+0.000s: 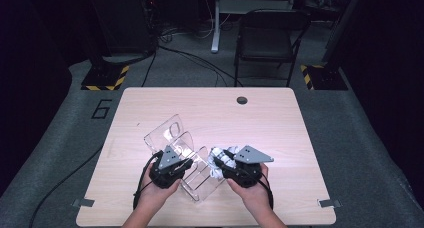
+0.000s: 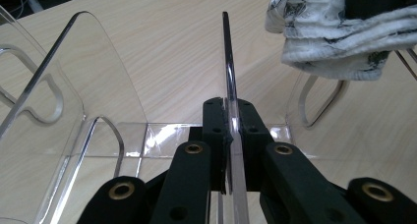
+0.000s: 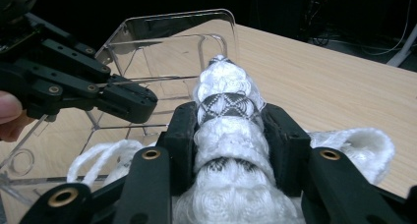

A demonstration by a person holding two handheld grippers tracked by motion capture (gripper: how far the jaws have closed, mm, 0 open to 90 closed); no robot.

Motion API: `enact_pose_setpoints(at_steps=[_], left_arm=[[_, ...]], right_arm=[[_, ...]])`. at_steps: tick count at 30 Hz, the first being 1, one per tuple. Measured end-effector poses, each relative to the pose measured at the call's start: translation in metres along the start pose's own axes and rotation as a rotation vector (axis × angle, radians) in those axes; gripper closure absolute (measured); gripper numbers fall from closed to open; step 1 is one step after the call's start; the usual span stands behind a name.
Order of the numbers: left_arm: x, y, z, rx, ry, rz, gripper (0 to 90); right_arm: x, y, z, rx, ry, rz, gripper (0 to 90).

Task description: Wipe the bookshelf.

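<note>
Right gripper [image 3: 228, 130] around knitted white cloth [image 3: 227, 86]

Dark room, lit wooden table [image 1: 150, 208] on grey carpet.
Table has a pale wood-grain top and a round cable hole [image 1: 242, 99] near its far edge. Beyond it stands a black folding chair [image 1: 268, 38], with a white desk leg [image 1: 216, 23] just left of the chair. Two black posts on yellow-black striped bases [image 1: 105, 78] flank the far corners. Cables [image 1: 195, 58] trail over the grey floor [image 1: 360, 153]. A "6" [image 1: 102, 108] is marked left of the table.
</note>
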State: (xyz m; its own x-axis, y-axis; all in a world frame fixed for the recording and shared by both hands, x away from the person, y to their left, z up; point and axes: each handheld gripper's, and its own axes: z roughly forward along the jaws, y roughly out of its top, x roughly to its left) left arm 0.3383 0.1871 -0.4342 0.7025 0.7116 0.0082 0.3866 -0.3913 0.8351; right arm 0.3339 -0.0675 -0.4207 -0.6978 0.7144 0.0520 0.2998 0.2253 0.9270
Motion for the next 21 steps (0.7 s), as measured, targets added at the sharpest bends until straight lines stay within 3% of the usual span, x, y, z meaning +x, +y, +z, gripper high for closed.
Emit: enact_pose_setpoints(at_steps=[4, 8, 11, 15, 21], left_arm=[[0.0, 0.0, 0.0, 0.0, -0.002, 0.001, 85.2], [0.0, 0.0, 0.0, 0.002, -0.002, 0.002, 85.2], [0.0, 0.0, 0.0, -0.004, -0.002, -0.006, 85.2], [0.0, 0.0, 0.0, -0.005, -0.002, -0.004, 85.2], [0.0, 0.0, 0.0, -0.001, -0.003, 0.003, 85.1]], right_arm=[[0.012, -0.001, -0.002, -0.003, 0.005, -0.036, 58.2], [0.036, -0.003, -0.001, 0.0, 0.082, -0.082, 58.5], [0.05, -0.004, 0.001, -0.003, 0.113, -0.101, 58.8], [0.046, -0.005, 0.001, -0.003, 0.136, -0.107, 59.0], [0.029, -0.005, 0.002, -0.018, 0.094, -0.1, 59.9]])
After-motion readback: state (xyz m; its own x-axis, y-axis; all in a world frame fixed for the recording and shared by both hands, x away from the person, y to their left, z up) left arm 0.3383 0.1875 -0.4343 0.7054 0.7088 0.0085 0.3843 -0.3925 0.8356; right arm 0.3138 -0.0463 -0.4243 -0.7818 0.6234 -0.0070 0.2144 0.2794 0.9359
